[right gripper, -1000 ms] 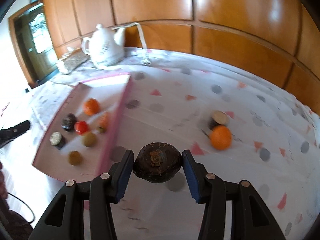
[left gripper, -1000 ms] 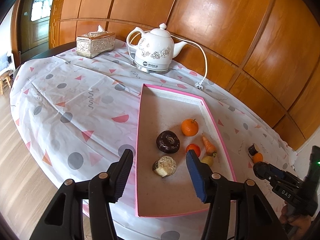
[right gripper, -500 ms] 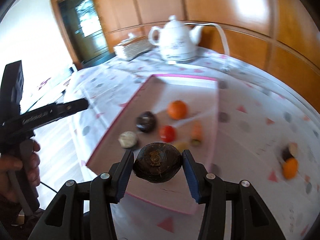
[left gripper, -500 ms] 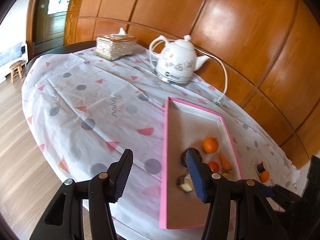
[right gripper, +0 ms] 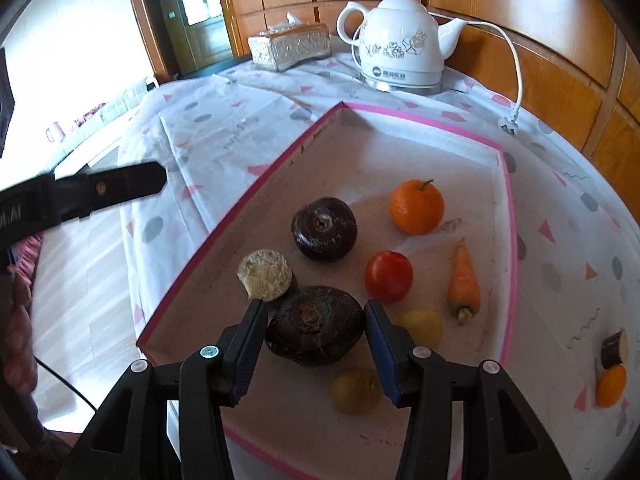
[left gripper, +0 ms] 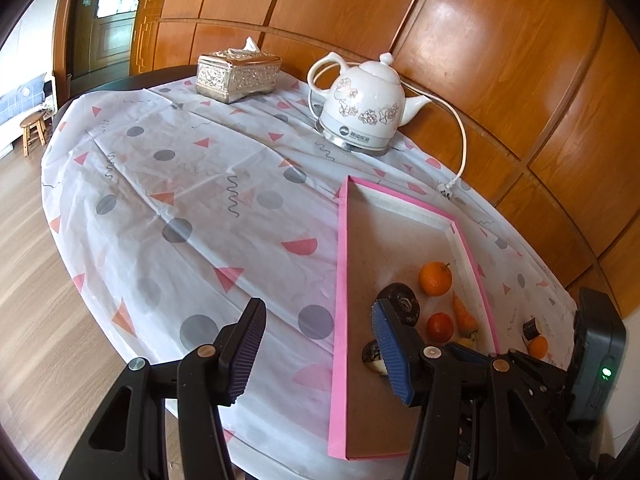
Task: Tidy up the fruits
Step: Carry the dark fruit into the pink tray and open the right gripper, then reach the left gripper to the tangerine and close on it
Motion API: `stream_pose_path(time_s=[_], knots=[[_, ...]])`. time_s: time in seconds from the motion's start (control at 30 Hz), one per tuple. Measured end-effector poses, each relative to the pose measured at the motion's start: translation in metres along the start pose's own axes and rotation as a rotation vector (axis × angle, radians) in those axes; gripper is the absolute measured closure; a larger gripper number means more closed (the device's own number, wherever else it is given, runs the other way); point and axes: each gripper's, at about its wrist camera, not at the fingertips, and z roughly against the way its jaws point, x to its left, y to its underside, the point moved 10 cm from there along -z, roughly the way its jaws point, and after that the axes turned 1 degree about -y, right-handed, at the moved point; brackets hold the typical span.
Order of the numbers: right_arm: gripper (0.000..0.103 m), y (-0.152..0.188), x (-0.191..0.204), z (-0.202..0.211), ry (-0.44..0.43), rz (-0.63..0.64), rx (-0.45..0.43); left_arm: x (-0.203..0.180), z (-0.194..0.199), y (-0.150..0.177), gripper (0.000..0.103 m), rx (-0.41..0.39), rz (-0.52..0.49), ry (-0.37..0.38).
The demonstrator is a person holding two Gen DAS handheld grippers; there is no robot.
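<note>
Dark brown fruit clamped between your right gripper fingers — held low over near end of pink tray, ready for drop among sorted pieces. Left gripper fingers wide, empty, beside tray. Orange waits on desk.

The right hand-held gripper clamps a dark brown water chestnut above the pink-rimmed tray. In the tray lie another dark chestnut, a cut pale one, an orange, a tomato, a carrot and two yellowish fruits. A white kettle stands on the tabletop beyond.
</note>
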Motion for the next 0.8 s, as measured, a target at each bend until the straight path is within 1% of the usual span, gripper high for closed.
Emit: stream_pose_path(time_s=[0.13,0.27,0.5,0.63,0.8], knots=[[0.052,0.0,0.0,0.0,-0.001,-0.011,-0.003,-0.004,0.001,0.002,0.047,0.004,-0.008,0.004],[0.048,-0.002,-0.004,0.012,-0.013,-0.061,-0.04,-0.007,0.001,0.002,0.046,0.005,-0.015,0.006],[0.048,0.005,-0.025,0.041,0.035,-0.146,-0.108,-0.022,0.006,0.004,0.046,0.002,-0.061,0.021],[0.048,0.01,-0.038,0.06,0.083,-0.178,-0.151,-0.035,0.008,0.009,0.046,0.006,-0.092,0.034],[0.048,0.018,-0.052,0.076,0.133,-0.214,-0.179,-0.048,0.012,0.014,0.046,0.009,-0.125,0.045]])
